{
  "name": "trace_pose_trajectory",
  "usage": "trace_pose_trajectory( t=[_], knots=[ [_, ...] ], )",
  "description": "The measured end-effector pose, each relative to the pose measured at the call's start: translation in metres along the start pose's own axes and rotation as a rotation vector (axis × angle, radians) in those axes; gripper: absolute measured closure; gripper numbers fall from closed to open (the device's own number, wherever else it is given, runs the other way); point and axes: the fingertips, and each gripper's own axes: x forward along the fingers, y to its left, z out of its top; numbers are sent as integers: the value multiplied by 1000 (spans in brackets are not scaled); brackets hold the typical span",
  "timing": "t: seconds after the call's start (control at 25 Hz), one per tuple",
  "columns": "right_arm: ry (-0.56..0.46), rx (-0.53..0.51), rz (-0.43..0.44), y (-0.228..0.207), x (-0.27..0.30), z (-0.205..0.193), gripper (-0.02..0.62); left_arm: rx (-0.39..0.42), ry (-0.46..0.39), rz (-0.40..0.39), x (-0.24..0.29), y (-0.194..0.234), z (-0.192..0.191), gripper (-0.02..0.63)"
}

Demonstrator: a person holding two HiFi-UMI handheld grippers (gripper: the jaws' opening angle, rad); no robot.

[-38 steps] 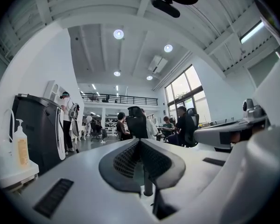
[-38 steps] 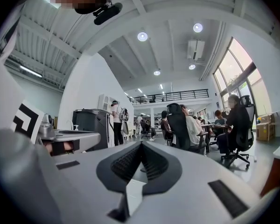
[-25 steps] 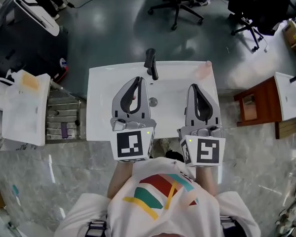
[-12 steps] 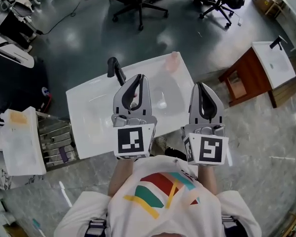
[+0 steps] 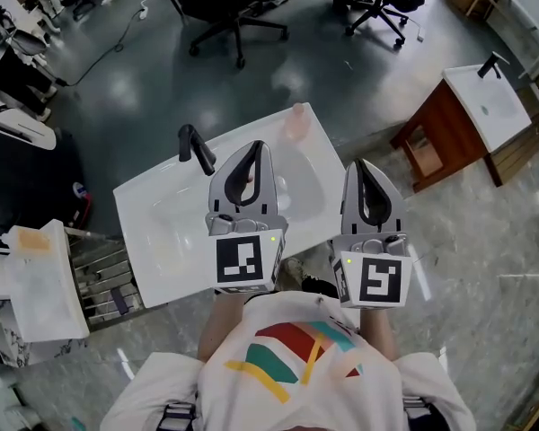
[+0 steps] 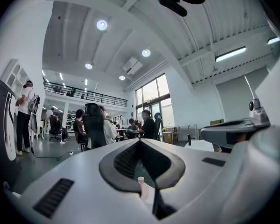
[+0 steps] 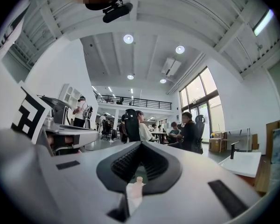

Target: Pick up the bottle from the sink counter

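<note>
The bottle is small and pale pink; it looks a bit see-through; it is blurry, so its cap and label cannot be made out. It stands at the far right corner of the white counter, close to the edge. The black tap is at the far left side of the counter, well apart from the bottle; the sink bowl lies between them.

The left gripper is held over the bowl; its jaws are pressed together at the tips and nothing is in them. The right gripper is held just off the right side of the counter; its jaws are together too, with nothing in them. The bottle sits ahead of both tips, between the two grippers and nearer the left one; neither gripper touches it. Both gripper views look out flat across the room at people sitting in chairs.
</note>
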Motion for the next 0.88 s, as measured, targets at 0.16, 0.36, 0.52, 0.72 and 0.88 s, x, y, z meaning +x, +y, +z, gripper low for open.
trace_pose_trajectory(
  t=[0.16,0.36,0.52,0.72,0.88],
  knots=[
    [15,13,10,1,1,-9,584,-3,7,-39,20,-4,-5,588],
    [78,45,37,-1,7,-36,584,-6,44,-67,57,-5,-23,521],
    [127,71,43,-10,13,-57,584,-19,106,-107,97,-11,-55,412],
    [189,92,53,-20,28,-84,584,-52,248,-128,150,-12,-127,299],
    [242,115,54,-33,35,-110,584,-67,341,-119,182,-19,-186,273]
  ],
)
